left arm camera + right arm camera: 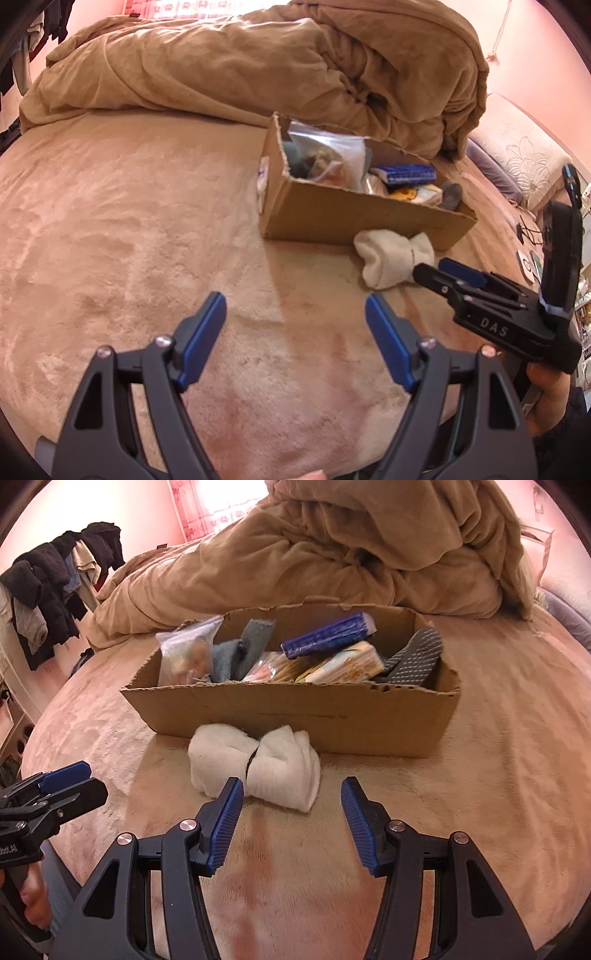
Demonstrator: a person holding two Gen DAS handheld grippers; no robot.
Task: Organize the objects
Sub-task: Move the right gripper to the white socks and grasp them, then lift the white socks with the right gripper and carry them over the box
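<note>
One item is left out on the bed (480, 775): the white sock bundle (255, 771), lying just ahead of my right hand-held gripper (291, 812) and touching, or nearly touching, the near wall of the cardboard box (295, 716). Off to my left, my left hand-held gripper (295, 332) hangs over bare blanket with its jaws spread and nothing between them; I judge it is kept back so the right one has room. The right hand-held gripper is also released, jaws wide, its left fingertip level with the bundle's near edge, which suits closing across the banded middle. Beyond the bundle the box already holds a plastic bag (184, 653), grey cloth (243, 650), a blue packet (325, 635) and a patterned grey piece (413, 657) to my right, so the bundle likely belongs there too. The heaped brown duvet (332, 554) sits behind the box.
</note>
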